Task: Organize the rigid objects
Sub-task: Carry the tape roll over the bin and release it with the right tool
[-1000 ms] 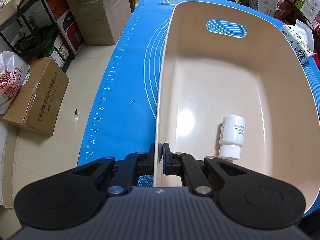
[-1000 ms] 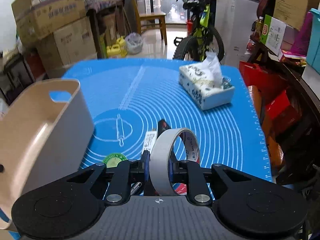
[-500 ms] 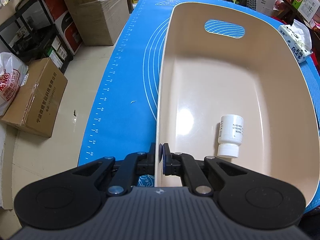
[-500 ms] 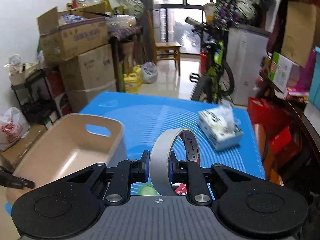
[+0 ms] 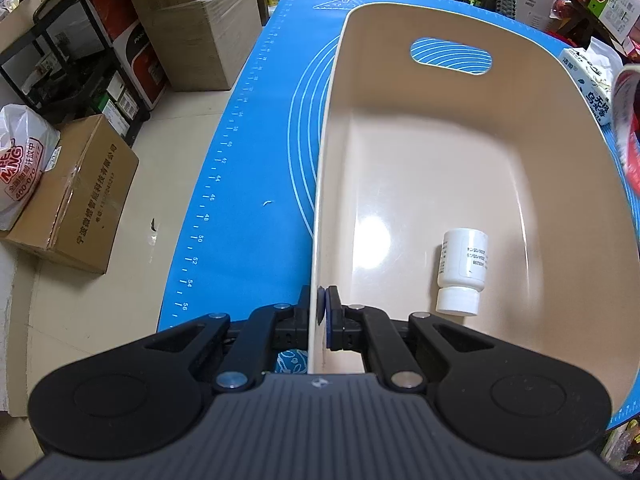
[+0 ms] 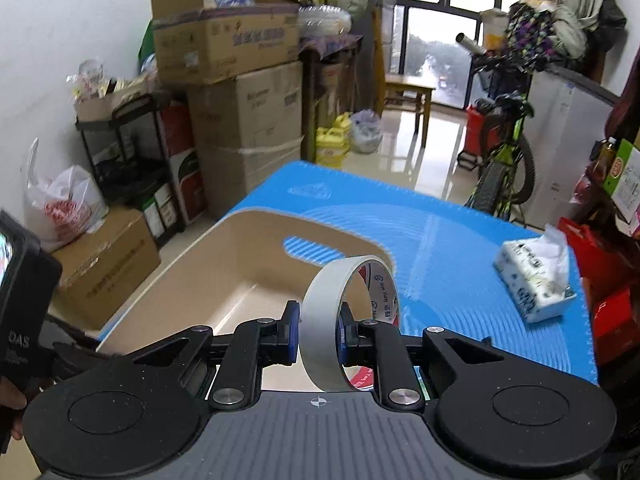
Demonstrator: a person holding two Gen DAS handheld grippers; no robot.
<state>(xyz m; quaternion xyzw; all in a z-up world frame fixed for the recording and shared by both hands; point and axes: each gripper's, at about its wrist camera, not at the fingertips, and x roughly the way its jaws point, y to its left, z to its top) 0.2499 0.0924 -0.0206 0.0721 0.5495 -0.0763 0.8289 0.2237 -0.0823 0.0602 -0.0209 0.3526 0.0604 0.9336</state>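
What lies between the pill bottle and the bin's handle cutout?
Only bare bin floor and wall, in the left wrist view, between the pill bottle and the handle cutout of the bin.

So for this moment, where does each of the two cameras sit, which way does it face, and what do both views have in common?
Left wrist: on the left tongs, looking steeply down into the beige bin with a white bottle lying in it; the tongs are shut on the bin's rim.
Right wrist: on the right tongs, facing across the blue mat toward the window, shut on a tape roll; a hand's edge shows.
Shared: bin, mat, tissue box, tape roll.
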